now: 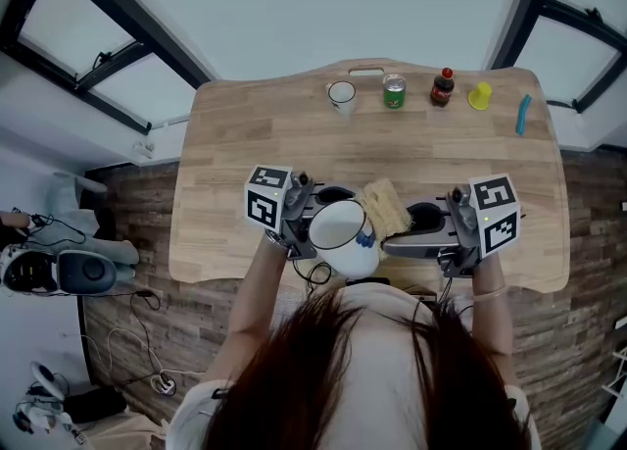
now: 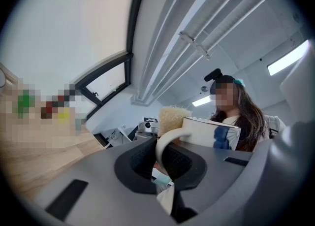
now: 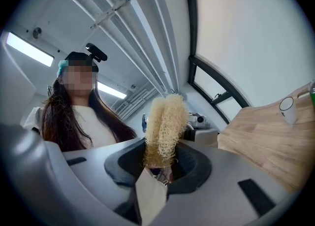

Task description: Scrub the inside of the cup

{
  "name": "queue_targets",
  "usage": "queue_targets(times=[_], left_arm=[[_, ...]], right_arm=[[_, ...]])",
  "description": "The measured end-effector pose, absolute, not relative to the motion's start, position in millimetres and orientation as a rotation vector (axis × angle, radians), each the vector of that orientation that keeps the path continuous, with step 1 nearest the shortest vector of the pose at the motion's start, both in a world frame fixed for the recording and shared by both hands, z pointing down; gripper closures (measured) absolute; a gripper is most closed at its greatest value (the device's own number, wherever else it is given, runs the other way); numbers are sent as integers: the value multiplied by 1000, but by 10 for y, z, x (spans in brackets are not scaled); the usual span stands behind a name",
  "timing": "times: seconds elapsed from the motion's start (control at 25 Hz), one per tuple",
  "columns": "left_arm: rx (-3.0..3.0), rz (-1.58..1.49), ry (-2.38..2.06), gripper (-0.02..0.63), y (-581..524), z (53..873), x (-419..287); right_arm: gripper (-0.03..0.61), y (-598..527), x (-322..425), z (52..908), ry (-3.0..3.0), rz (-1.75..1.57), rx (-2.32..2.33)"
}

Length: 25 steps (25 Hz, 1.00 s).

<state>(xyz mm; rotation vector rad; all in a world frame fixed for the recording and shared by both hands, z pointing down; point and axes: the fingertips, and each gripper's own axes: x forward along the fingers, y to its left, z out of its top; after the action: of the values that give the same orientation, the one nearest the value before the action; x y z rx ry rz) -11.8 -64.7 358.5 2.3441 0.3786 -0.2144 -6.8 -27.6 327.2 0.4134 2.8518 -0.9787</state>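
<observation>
The left tool (image 1: 306, 223) and the right tool (image 1: 416, 227) face each other, close to the person's chest. Both arms reach forward. The left tool's jaws pinch the cup (image 1: 343, 234) by its handle. The right tool's jaws pinch the sponge (image 1: 385, 205).

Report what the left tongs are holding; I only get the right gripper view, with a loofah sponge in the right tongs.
Observer: The left tongs are shut on the handle of a white enamel mug with a dark rim.
Operator: Give me the sponge's place against that mug.
Observer: The pale fibrous loofah sponge sits beside the mug's rim on its right, outside the opening.
Operator: List what stands beside the small white cup at the far edge.
Observer: A green can, a dark bottle with a red cap, a small yellow cup and a slim blue object, in a row on the light wooden table.
</observation>
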Motion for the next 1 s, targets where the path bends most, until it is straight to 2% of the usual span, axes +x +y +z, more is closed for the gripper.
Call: queue_targets(times=[1.0], left_arm=[[2335,-169,107,589,-958,3682,-150]], right_arm=[[451,-462,43,3258,2941,-844,79]])
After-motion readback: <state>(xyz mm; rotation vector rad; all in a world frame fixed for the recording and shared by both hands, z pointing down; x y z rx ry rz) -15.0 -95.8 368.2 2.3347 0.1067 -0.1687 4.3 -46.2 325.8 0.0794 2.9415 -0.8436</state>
